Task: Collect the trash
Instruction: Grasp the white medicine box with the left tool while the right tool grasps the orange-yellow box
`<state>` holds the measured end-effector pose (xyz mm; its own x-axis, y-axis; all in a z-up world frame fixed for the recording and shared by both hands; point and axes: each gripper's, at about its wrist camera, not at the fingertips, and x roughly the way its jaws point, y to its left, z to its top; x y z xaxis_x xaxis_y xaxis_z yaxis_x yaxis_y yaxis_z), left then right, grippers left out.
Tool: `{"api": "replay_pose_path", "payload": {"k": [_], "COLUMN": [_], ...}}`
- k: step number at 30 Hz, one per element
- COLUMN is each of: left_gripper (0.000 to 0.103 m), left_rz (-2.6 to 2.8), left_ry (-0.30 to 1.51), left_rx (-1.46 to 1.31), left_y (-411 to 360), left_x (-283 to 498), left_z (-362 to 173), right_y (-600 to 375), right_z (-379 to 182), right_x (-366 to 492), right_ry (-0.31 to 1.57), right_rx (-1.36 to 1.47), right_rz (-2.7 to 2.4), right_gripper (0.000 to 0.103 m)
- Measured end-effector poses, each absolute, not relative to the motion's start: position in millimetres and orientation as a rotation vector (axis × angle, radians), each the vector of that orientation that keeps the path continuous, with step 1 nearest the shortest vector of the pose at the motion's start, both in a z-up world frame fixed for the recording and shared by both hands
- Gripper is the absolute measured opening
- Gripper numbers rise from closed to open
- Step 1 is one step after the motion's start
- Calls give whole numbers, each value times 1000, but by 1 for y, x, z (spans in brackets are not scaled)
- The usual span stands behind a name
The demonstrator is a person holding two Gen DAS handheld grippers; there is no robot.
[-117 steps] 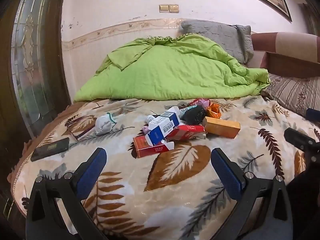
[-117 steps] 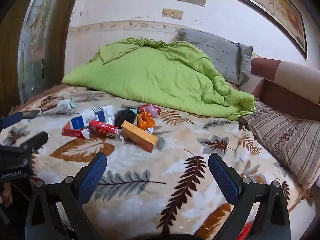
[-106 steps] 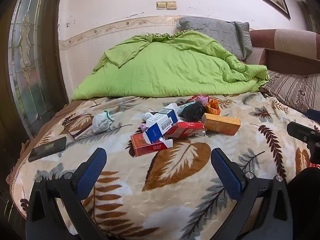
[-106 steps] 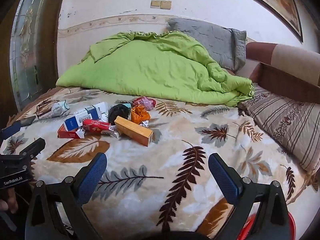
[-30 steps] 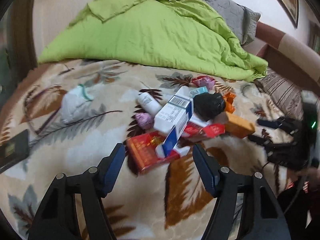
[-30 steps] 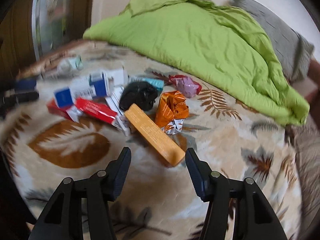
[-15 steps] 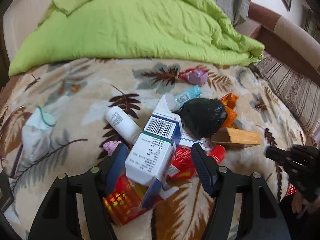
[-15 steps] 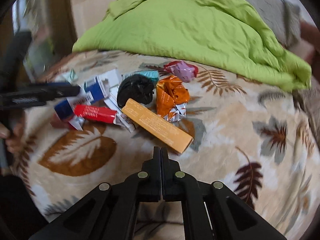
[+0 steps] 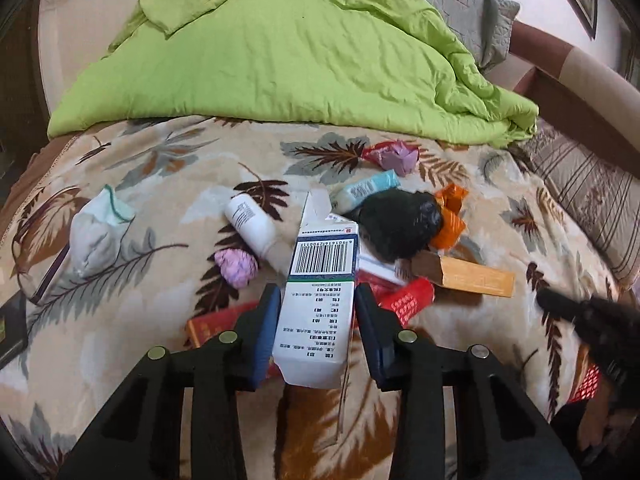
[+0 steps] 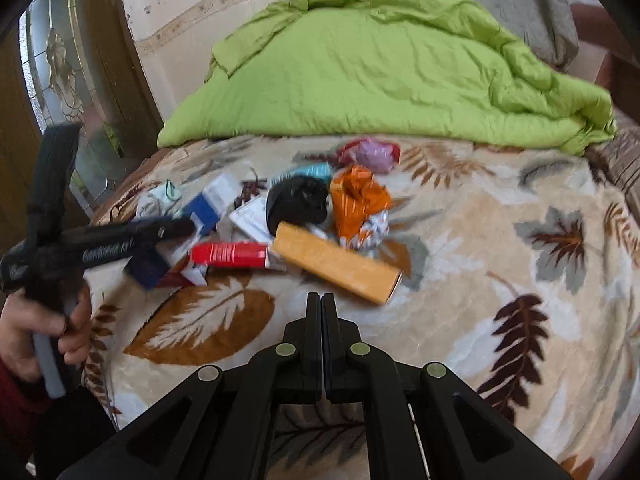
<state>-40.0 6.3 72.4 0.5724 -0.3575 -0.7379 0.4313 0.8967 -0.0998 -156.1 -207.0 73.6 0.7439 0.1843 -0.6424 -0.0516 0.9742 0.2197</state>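
Barely started: left gripper [image 9: 316, 320] closing on white-and-blue cardboard box [image 9: 320, 300]; right gripper [image 10: 321, 312] clamped empty; rest of the litter ahead, uncollected.

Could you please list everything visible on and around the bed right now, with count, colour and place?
White-and-blue cardboard carton: one, between the left gripper's closing jaws.
Orange cardboard box: one, front of pile.
Red packs: two, under the carton.
Black crumpled bag: one, pile centre.
Orange foil wrapper: one, right of bag.
White plastic bottle: one, left of carton.
Teal tube: one, behind carton.
Purple wads: two, near bottle and far side.
White face mask: one, far left.
Green quilt: one, behind.
Leaf-print blanket: one, beneath.
Left gripper: closing around carton.
Right gripper: shut, empty.
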Motion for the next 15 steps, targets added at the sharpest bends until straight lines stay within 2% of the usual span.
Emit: {"api": "replay_pose_path", "payload": {"k": [2,5,13,15], "left_gripper": [37,38,38,38], "left_rz": [-445,-432,-470,-477], "left_ry": [852,859,916,905], "left_rx": [103,70,34,47], "left_y": [7,9,2,0], "left_x": [-38,-32,-16,-15], "left_z": [68,61,38,38], "right_y": [-210,-204,-185,-190], "right_z": [80,78,50,43], "right_x": [-154,-142,-115,-101], "right_ry": [696,723,822,859], "right_rx": [167,-3,-322,-340], "right_rz": [147,161,334,369], "right_gripper": [5,44,46,50]}}
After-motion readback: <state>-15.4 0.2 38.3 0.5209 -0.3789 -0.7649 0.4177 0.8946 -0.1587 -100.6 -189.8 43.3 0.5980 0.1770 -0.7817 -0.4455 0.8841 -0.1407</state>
